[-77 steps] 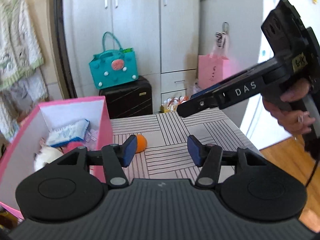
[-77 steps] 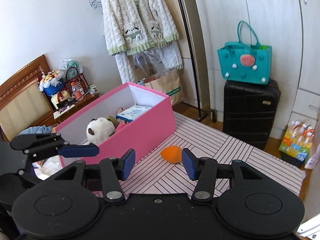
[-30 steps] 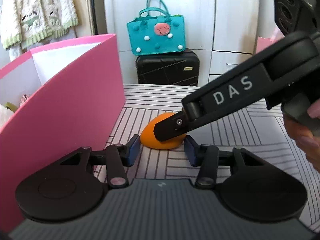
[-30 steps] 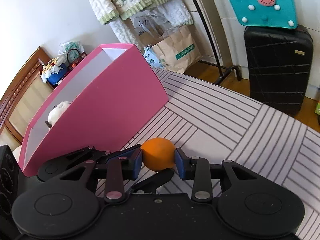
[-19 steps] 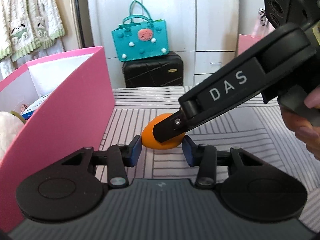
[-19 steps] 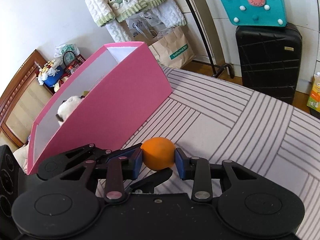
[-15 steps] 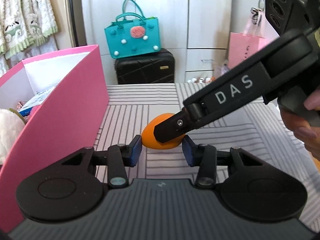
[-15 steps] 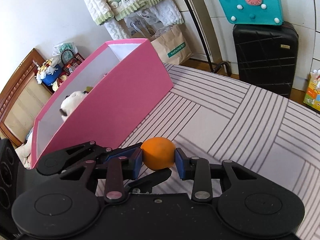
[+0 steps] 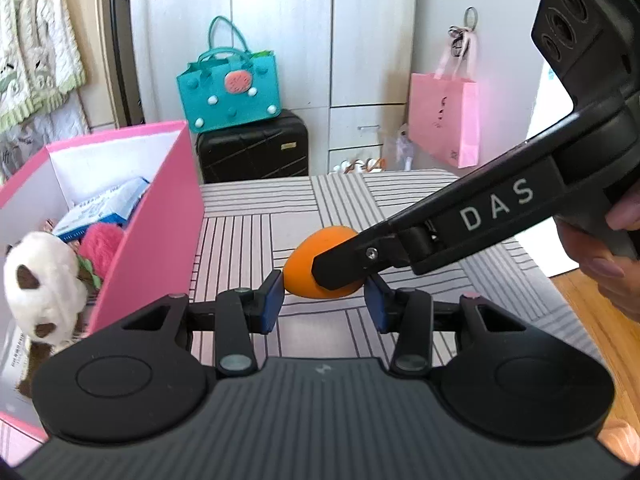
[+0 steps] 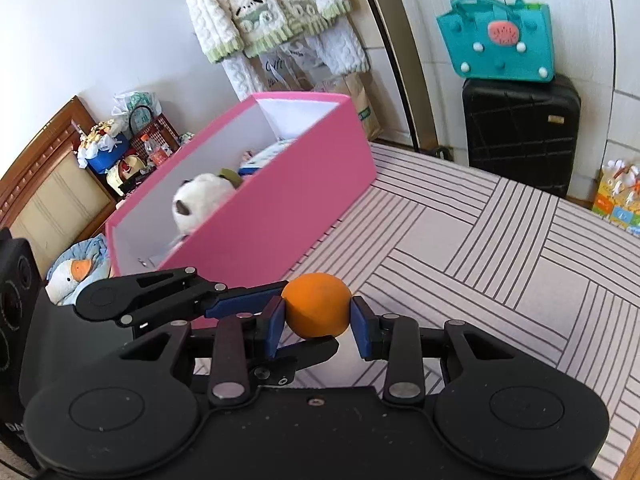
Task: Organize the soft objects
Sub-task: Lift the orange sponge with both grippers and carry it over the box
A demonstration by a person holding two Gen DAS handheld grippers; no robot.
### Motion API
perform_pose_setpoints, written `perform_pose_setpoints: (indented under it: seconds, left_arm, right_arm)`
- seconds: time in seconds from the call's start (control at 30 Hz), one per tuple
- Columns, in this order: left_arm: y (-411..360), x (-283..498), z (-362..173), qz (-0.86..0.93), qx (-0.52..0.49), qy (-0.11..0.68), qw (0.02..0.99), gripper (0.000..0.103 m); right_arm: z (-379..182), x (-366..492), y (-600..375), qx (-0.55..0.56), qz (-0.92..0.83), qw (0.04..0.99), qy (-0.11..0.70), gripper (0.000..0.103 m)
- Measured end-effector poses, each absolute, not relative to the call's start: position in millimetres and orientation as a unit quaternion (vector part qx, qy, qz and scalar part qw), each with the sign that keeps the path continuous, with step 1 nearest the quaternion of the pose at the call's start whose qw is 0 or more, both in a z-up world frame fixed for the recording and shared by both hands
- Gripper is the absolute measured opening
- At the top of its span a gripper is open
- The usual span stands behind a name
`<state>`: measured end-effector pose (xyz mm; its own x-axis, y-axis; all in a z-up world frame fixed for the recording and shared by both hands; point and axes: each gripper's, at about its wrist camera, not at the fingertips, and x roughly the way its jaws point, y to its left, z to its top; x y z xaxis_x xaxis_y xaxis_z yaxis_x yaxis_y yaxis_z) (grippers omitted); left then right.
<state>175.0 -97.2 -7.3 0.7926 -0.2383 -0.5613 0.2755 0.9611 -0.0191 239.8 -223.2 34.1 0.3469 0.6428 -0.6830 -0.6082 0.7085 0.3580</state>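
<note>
- Step in hand: I judge this to be the carry. The orange ball [image 10: 316,306] is picked up and not yet boxed.
- Right gripper [image 10: 318,314]: the jaws are clamped on the ball, with a blue pad pressed to each flank at 3 and 9 o'clock.
- Left gripper [image 9: 324,300]: its jaws stand partly apart with the ball between them. One pad touches the ball at 9 o'clock. The other is hidden behind the right gripper's finger, so I cannot tell whether this pair really squeezes.
- In the right wrist view, one left finger meets the ball at 9 o'clock and the other runs under it at 6.
- Where the ball is: between both sets of jaws, seemingly clear of the striped worktop [image 10: 500,248] and just beside the near wall of the pink box [image 10: 280,216].
- The box lies at 10 o'clock of the ball in the right wrist view. It holds a white plush [image 10: 200,200] and a blue packet [image 9: 104,204].
- Next move, as I see it: lift the ball higher than the box's rim and swing it toward 10 o'clock, over the open top.
- I would let go over the free floor near the plush, parting the jaws only once past the wall.
- The crossed fingers need care: both hands must travel together, or the soft ball may twist out.
</note>
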Motion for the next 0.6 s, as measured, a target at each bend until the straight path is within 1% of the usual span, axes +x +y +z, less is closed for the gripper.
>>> perform_pose_setpoints:
  seconds: [0.33,0.6]
  left_arm:
    - [-76.7,141.2,15.4,-0.180,0.039,0.269,0.945,0.042]
    - [-52.2,109.3,32.1,-0.195,0.057,0.237,0.950,0.042]
  right_arm:
    - [62.8,180.9,-207.2,-0.017,0.363,0.849,0.384,0.042]
    - [85.2,154.2,-185.5,-0.041,0.367,0.858,0.358,0.042]
